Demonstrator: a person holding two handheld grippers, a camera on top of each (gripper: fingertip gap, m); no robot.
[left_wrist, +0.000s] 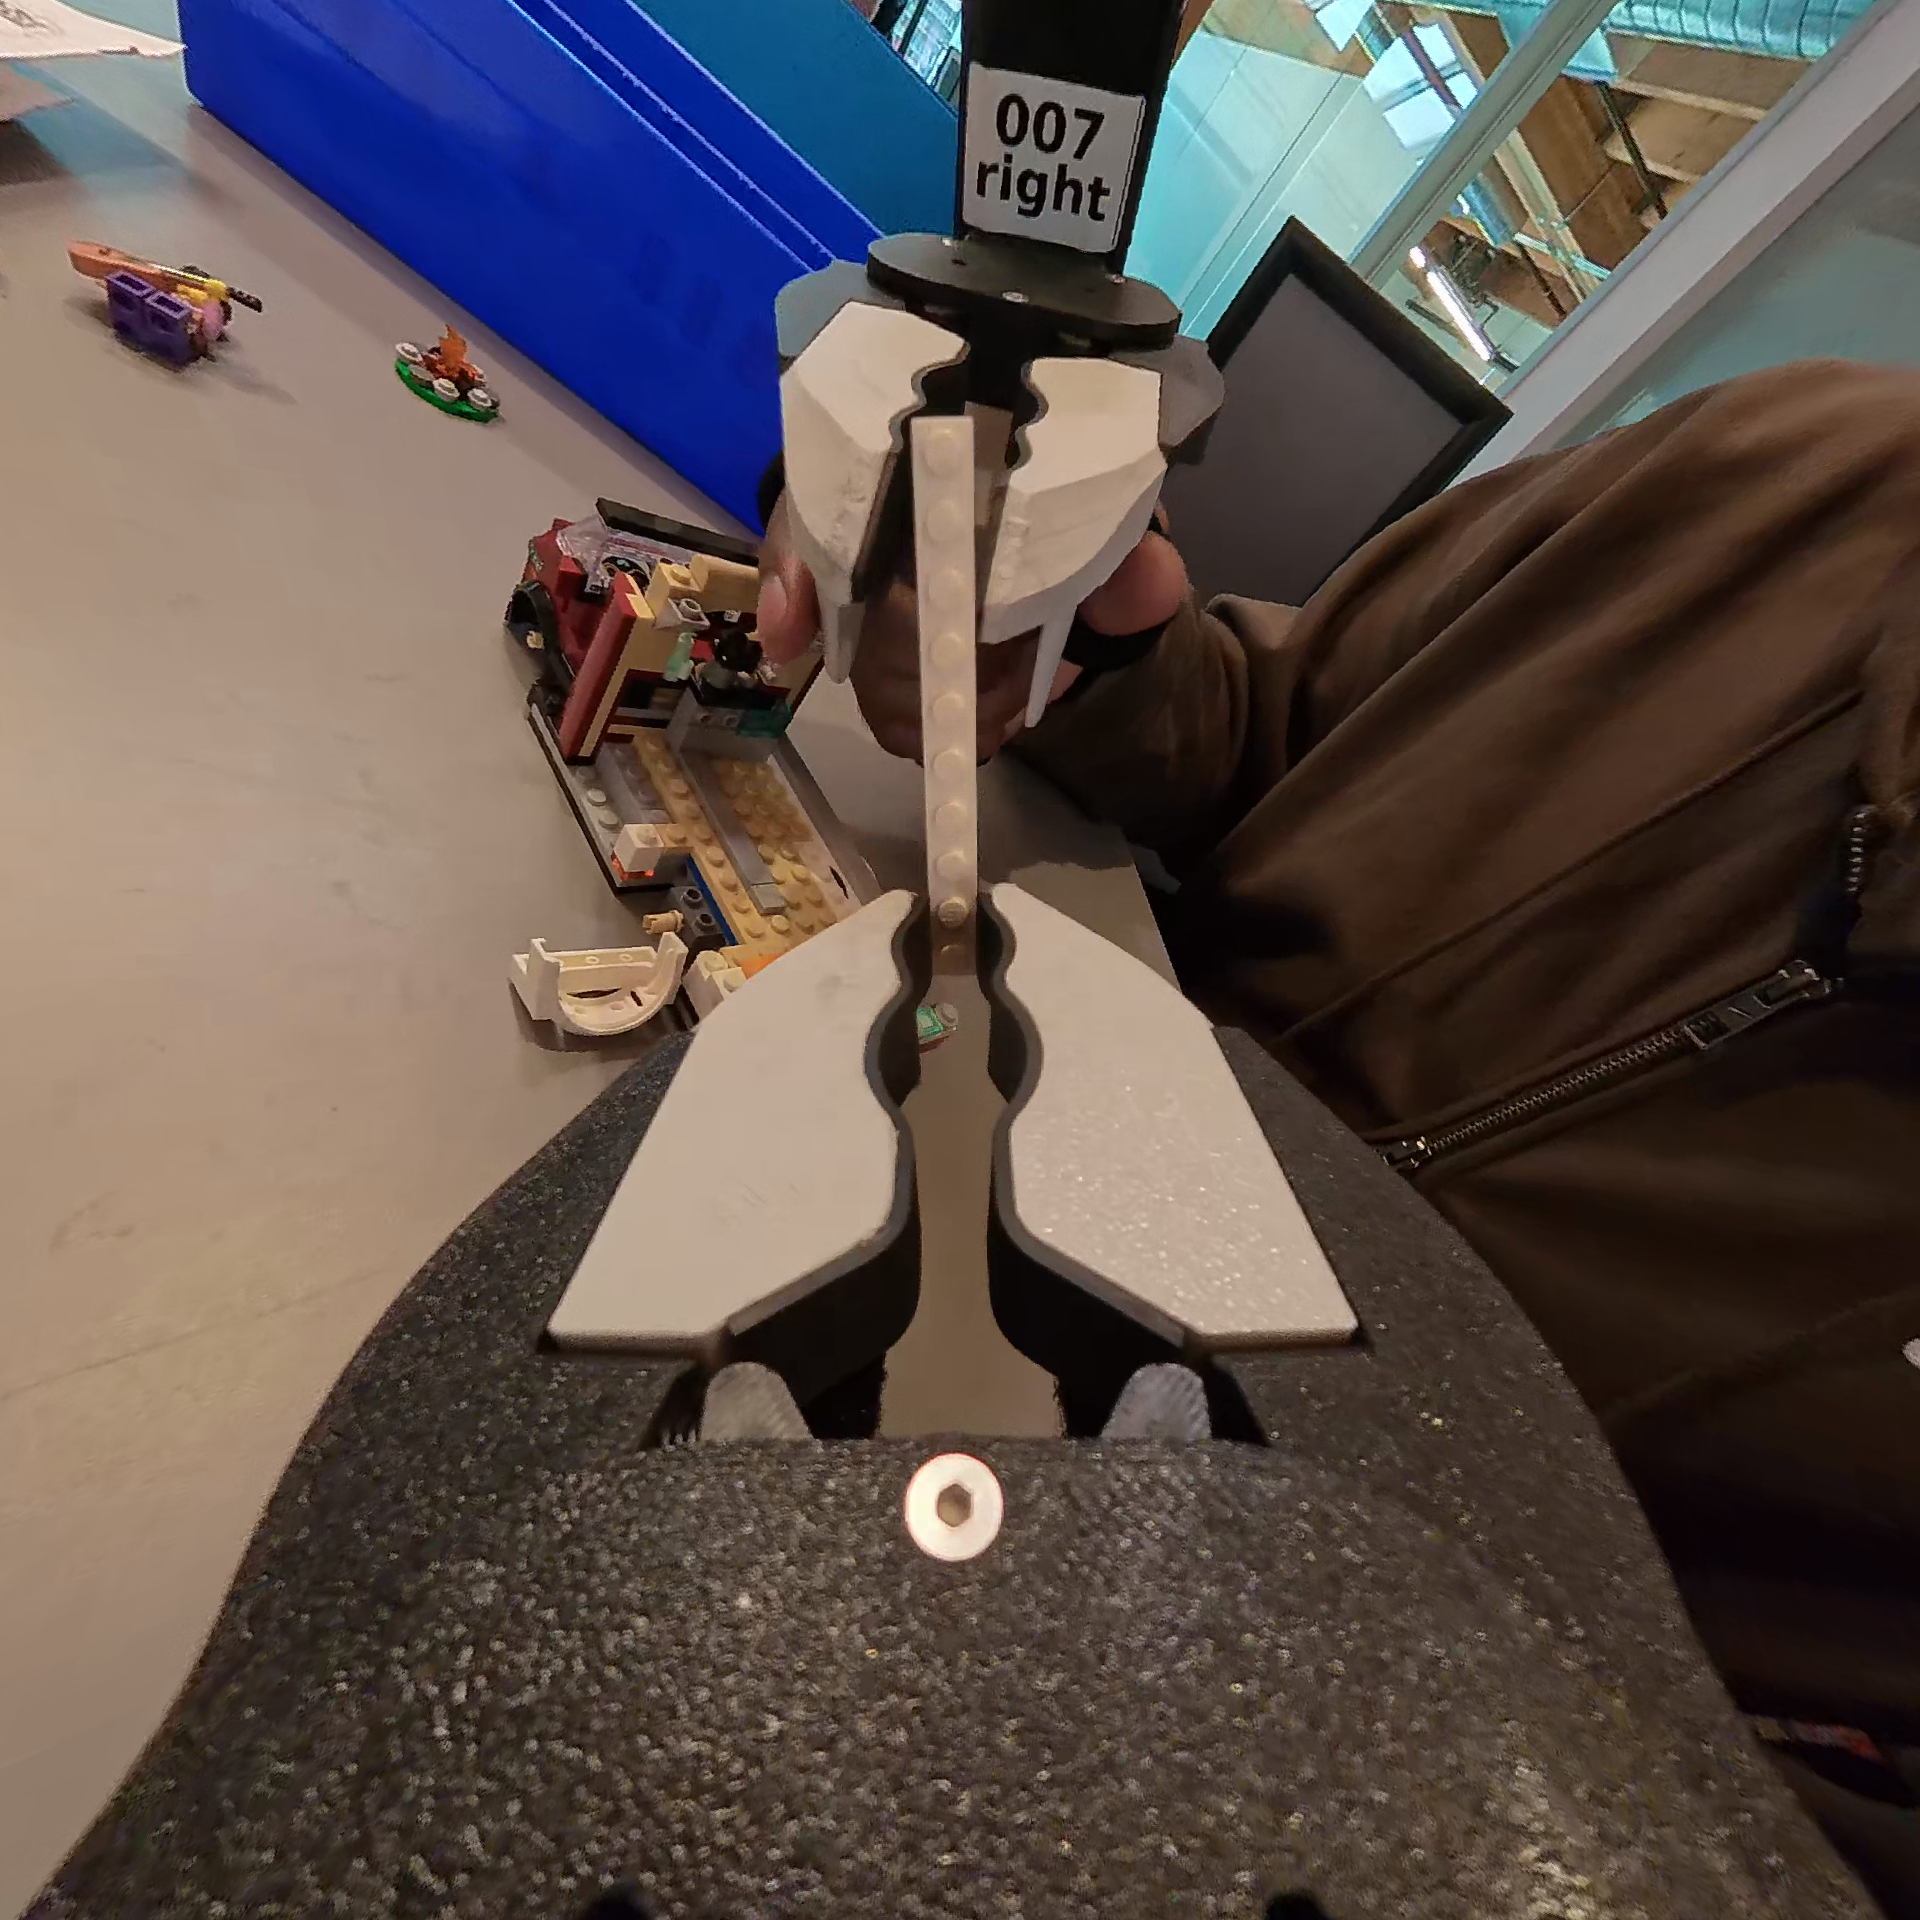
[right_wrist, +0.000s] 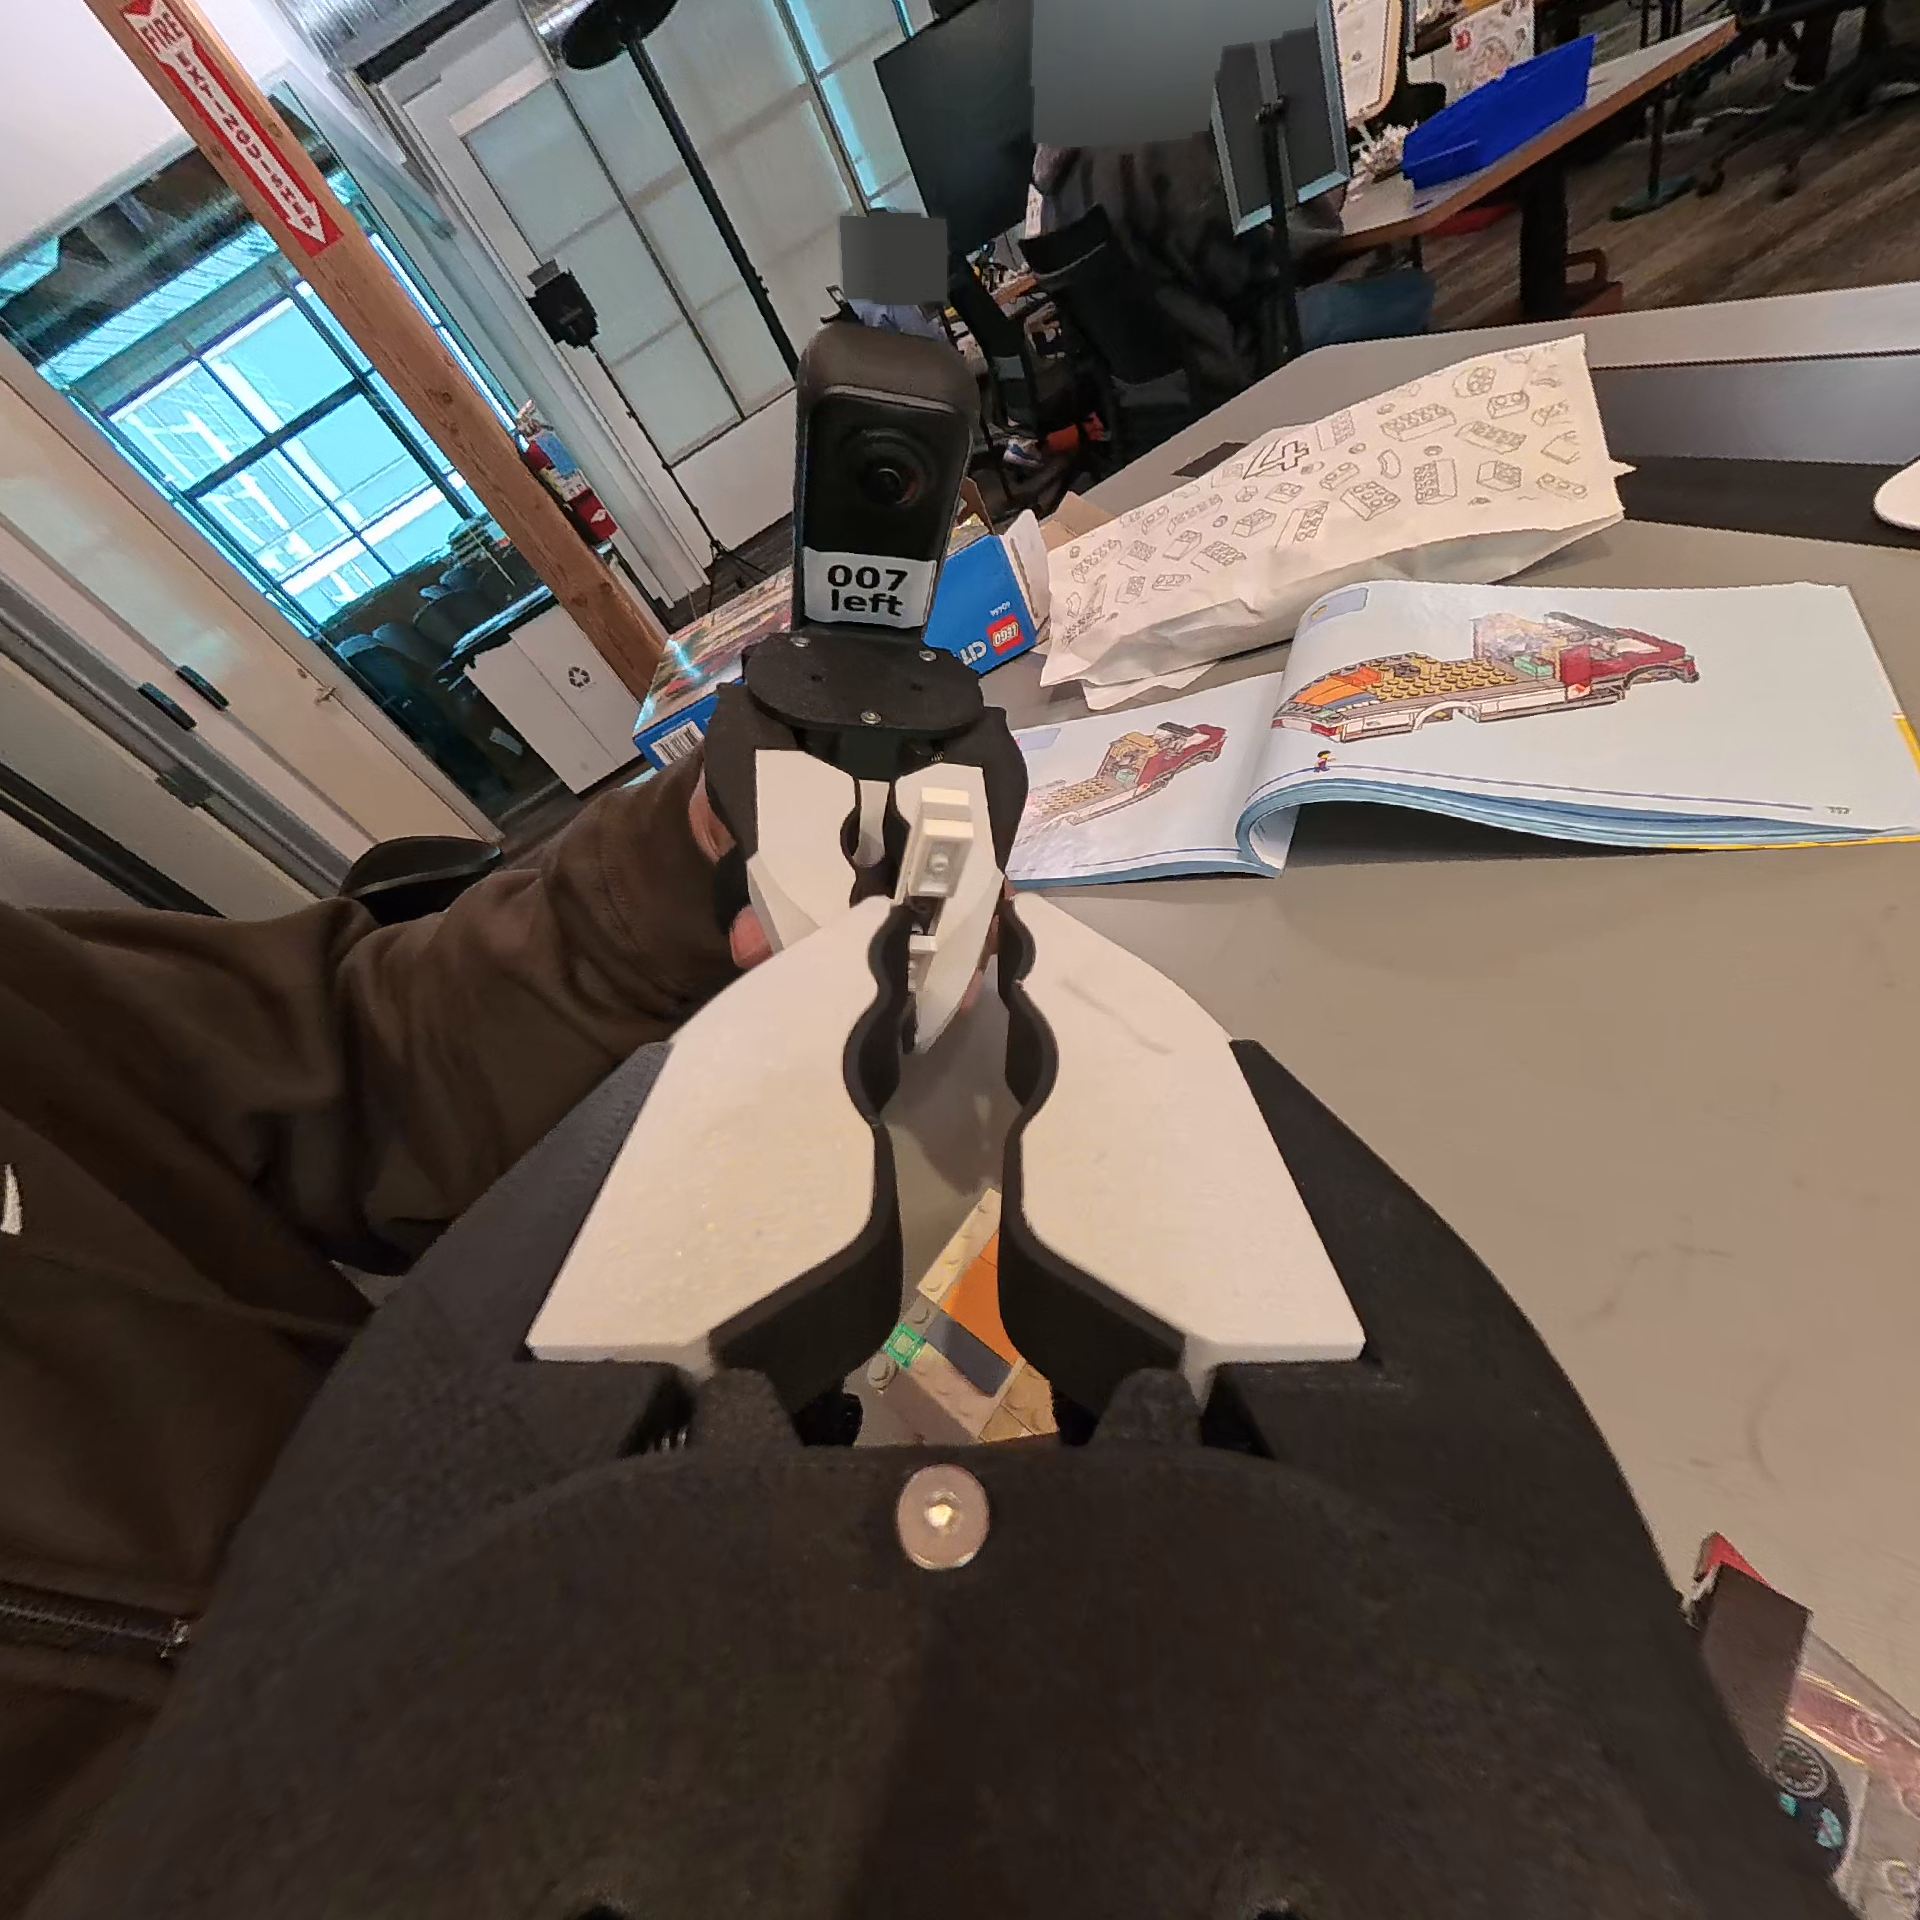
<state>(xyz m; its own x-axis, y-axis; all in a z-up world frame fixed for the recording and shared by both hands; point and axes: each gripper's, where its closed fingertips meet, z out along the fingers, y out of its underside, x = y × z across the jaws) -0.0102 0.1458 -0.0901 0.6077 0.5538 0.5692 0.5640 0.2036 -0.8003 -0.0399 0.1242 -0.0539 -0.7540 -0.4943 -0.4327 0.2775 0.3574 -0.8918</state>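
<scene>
- I am holding a long white studded plate (left_wrist: 948, 665) in the left claw (left_wrist: 951, 920); its two fingertips are pressing on the near end of the plate, one on each side.
- The plate is running straight out from that claw toward the right claw (left_wrist: 961, 436), and its far end is lying between the white fingers (left_wrist: 847, 457) there.
- From the right wrist view, I am seeing the plate end-on (right_wrist: 935, 842), sitting between the right claw (right_wrist: 940, 935) tips; the fingers are standing a little apart, and I cannot tell whether they are pressing on the plate.
- Both claws are hanging above the grey table (left_wrist: 260, 831), facing each other, with a brown-sleeved arm (left_wrist: 1455, 727) behind the right one and a hand (right_wrist: 743, 914) behind the left one.
- Below the plate, on the table, a half-built brick vehicle (left_wrist: 675, 748) in dark red, tan and grey is lying on its base, just to the left of the left claw.
- A loose white curved piece (left_wrist: 597, 982) is resting beside the vehicle's near end.
- Farther off I am seeing a small purple brick build (left_wrist: 161, 296), a small green-based build (left_wrist: 449, 374) and a blue bin (left_wrist: 520, 187).
- In the right wrist view an open instruction booklet (right_wrist: 1507, 717), a printed paper bag (right_wrist: 1340, 499) and a blue box (right_wrist: 831, 644) are lying on the table beyond the claws.
</scene>
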